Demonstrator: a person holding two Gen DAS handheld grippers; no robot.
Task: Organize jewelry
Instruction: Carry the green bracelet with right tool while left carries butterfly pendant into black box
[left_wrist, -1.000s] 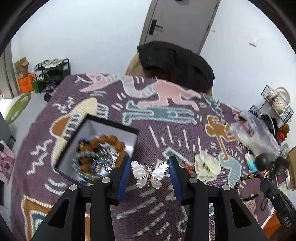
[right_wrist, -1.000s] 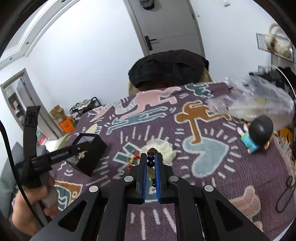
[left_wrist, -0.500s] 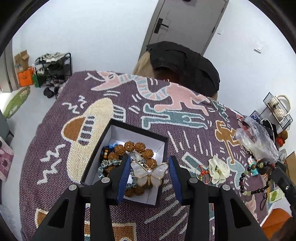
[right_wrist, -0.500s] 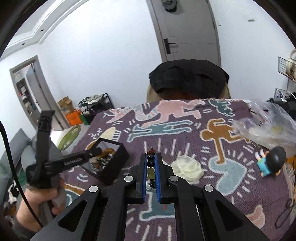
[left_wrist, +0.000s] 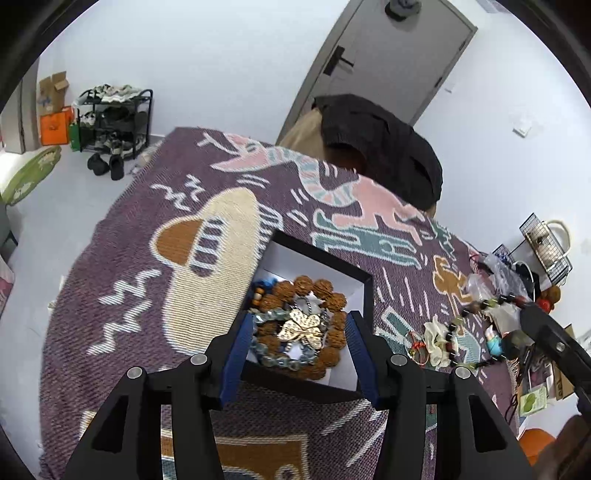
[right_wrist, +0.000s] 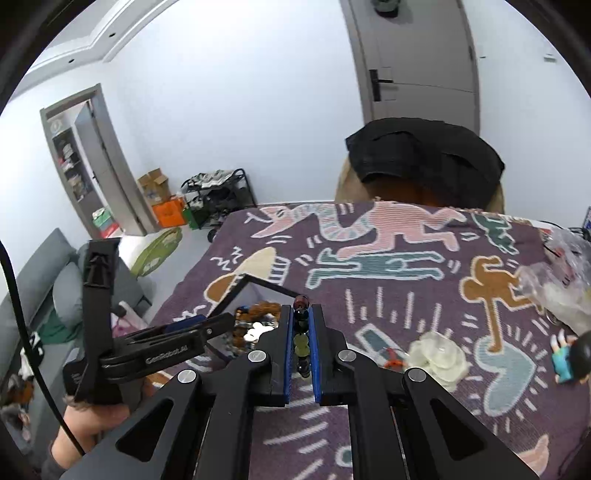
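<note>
In the left wrist view my left gripper (left_wrist: 300, 325) hangs over the black box (left_wrist: 325, 258), its jaws opening. The pearl butterfly brooch (left_wrist: 300, 329) lies loose between them, on top of the brown bead bracelet (left_wrist: 317, 286) and other pieces inside the box. No pad touches it. My right gripper (right_wrist: 301, 314) is shut on a string of dark and green beads (right_wrist: 301, 345), held above the cloth just right of the box (right_wrist: 258, 282). The same bead string (left_wrist: 476, 306) dangles at the right of the left wrist view.
A white fabric flower (right_wrist: 437, 356) and a small red item lie on the patterned purple cloth (right_wrist: 406, 295) right of the box. A figurine (right_wrist: 569, 358) and a plastic bag (right_wrist: 561, 288) sit at the right edge. A chair with a black garment (right_wrist: 424, 155) stands behind.
My left gripper carried the butterfly brooch over the box, widened its jaws, and the brooch dropped onto the beads inside. My right gripper moved left toward the box with its bead string.
</note>
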